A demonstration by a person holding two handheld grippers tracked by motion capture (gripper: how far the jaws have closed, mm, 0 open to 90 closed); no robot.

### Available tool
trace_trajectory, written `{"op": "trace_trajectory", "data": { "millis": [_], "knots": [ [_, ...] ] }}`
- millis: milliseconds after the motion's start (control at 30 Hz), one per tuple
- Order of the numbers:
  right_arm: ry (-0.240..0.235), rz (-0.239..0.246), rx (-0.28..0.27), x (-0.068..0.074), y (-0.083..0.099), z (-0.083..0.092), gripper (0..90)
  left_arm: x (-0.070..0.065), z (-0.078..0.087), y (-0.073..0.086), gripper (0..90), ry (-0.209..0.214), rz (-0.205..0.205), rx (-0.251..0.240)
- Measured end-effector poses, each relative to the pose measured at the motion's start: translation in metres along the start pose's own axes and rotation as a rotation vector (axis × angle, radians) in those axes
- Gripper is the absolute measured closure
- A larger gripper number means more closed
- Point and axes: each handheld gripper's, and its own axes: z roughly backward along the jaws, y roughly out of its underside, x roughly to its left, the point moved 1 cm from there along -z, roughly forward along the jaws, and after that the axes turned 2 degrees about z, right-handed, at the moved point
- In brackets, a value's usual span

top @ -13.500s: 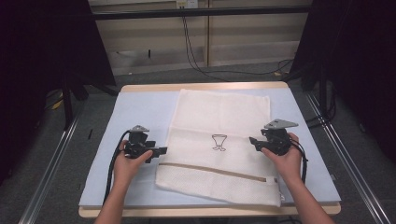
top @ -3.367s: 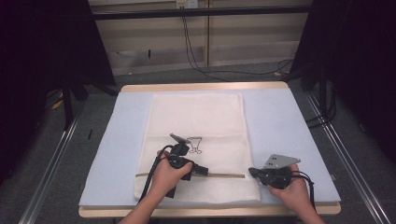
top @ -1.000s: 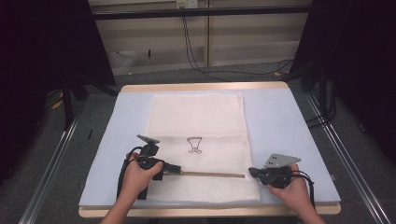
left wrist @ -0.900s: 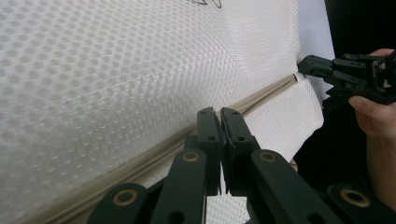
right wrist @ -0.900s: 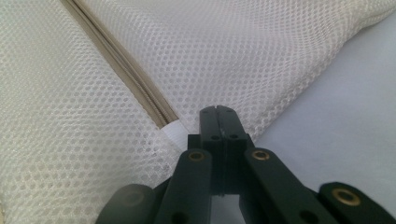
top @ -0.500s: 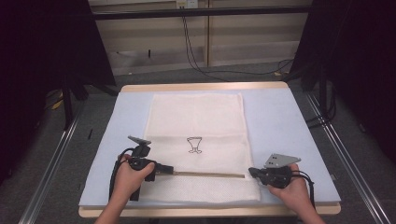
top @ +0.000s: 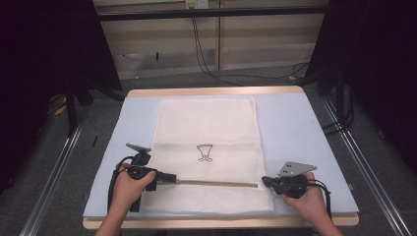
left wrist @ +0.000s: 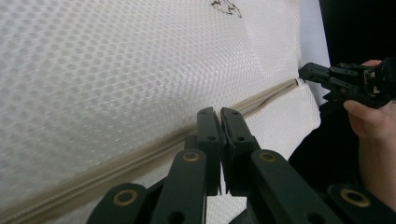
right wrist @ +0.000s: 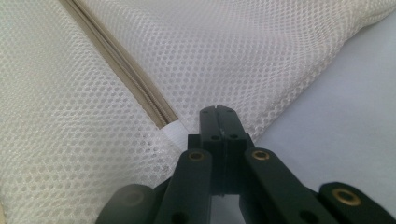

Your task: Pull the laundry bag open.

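Mesh bag [top: 209, 152] between closed hand-held grippers

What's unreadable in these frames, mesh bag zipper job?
- Zipper pull: left gripper view, the shut left gripper covers that spot on the beige zipper, so a grip on it can't be confirmed.
- Right gripper: right gripper view, shut at the white mesh laundry bag's edge; pinched fabric is hidden behind the jaws.
- Black printed logo: high view, too small to identify.
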Motion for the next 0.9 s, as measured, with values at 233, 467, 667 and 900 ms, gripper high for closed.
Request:
{"op": "trace_trajectory", "data": {
  "millis": [233,467,667,900],
  "knots": [
    [0.001,0.000,0.001,0.000,0.000,0.000,90.0,0.007,0.009,0.002,87.5,-0.012,0.010,-0.010],
    [0.000,0.005,-0.002,0.000,0.000,0.000,90.0,0.018,0.024,0.004,87.4,-0.031,0.029,-0.023],
    [0.000,0.003,-0.001,0.001,0.000,0.000,90.0,0.032,0.042,0.009,87.4,-0.041,0.048,-0.042],
    [0.001,0.004,0.002,0.000,0.000,0.000,90.0,0.046,0.057,0.015,87.4,-0.045,0.087,-0.068]
  ]
}}
